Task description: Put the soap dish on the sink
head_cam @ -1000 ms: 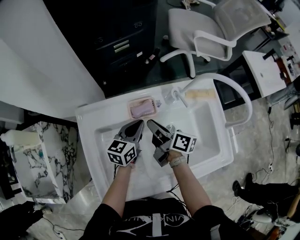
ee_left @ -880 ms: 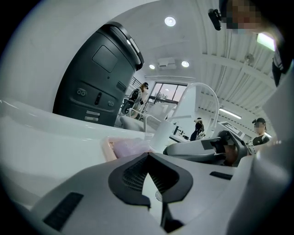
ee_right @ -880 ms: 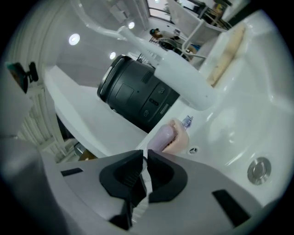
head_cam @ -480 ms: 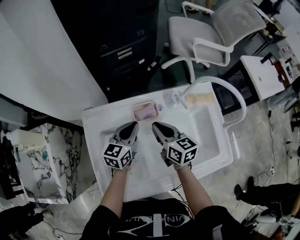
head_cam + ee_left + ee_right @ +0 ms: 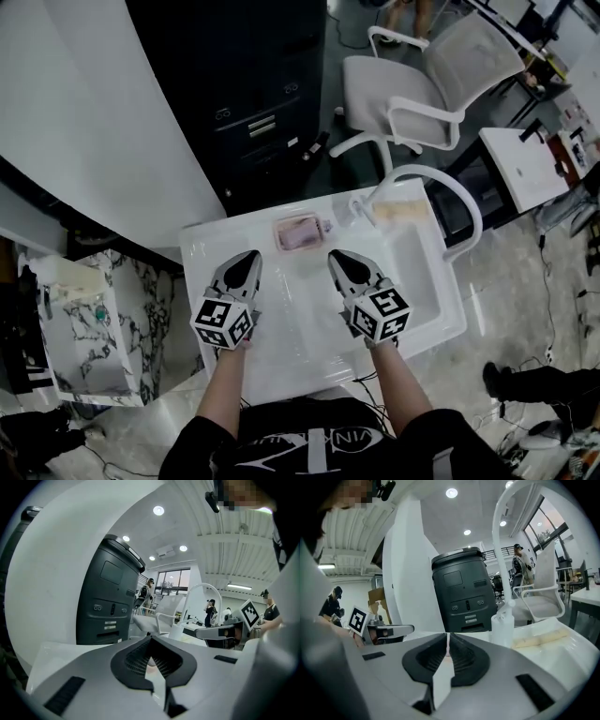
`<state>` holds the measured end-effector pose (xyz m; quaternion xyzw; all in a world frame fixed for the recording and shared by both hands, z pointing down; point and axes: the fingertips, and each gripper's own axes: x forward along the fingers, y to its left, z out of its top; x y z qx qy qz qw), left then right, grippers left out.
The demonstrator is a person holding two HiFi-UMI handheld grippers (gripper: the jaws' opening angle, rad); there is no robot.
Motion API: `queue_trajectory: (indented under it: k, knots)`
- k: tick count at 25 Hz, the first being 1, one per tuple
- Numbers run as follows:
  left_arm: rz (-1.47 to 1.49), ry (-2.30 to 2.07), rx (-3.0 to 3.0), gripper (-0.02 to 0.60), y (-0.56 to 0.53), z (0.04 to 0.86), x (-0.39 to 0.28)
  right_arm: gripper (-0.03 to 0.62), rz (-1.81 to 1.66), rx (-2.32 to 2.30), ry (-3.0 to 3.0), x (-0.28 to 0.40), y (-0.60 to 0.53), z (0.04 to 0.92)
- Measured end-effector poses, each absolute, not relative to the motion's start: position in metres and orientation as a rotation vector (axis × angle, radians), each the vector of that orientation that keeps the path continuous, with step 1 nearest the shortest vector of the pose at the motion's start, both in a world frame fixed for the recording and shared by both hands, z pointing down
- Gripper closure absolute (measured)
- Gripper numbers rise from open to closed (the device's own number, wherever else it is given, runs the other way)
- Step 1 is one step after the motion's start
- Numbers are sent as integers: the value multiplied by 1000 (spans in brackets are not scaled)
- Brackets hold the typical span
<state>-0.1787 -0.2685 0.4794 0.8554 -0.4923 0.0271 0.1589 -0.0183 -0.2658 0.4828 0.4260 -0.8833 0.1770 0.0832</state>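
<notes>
Soap dish: pink, with a pale bar lying in it, set flat on the far ledge of the white sink, left of the pump bottle. Placement is judged done; nothing is seen left to do but draw the tools clear.

Nearest, both forearms are held out over the near rim, roughly parallel. Left gripper and right gripper are held side by side above the basin, apart from each other. Their marker cubes are turned toward the person, and the tips are aimed at the far ledge and dipped slightly. Both pairs of jaws are closed tip to tip, with nothing between them. The dish is touched by neither; bare sink shows between tips and dish.

Farther off, a dark cabinet and an office chair are noted.
</notes>
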Motion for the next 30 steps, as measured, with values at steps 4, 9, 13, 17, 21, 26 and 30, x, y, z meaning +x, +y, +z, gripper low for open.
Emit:
queue_trajectory:
  k: [4, 9, 13, 17, 21, 26, 30]
  knots:
    - [58, -1449, 2454, 568, -261, 460, -193, 559, 489, 1283, -2654, -18, -262, 466]
    - [33, -1516, 2433, 568, -255, 444, -212, 559, 421, 1285, -2675, -17, -262, 447]
    - [26, -1561, 2428, 568, -246, 431, -224, 559, 375, 1295, -2680, -12, -259, 435]
    - [30, -1594, 2439, 568, -238, 419, -233, 559, 353, 1316, -2686, -6, -256, 425]
    - [21, -1619, 2441, 568, -227, 410, -239, 559, 349, 1339, -2692, 0, -252, 419]
    - [17, -1650, 2438, 568, -218, 403, -246, 559, 339, 1363, -2693, 6, -246, 414]
    - [6, -1672, 2423, 568, -212, 402, -251, 559, 331, 1380, -2692, 10, -243, 411]
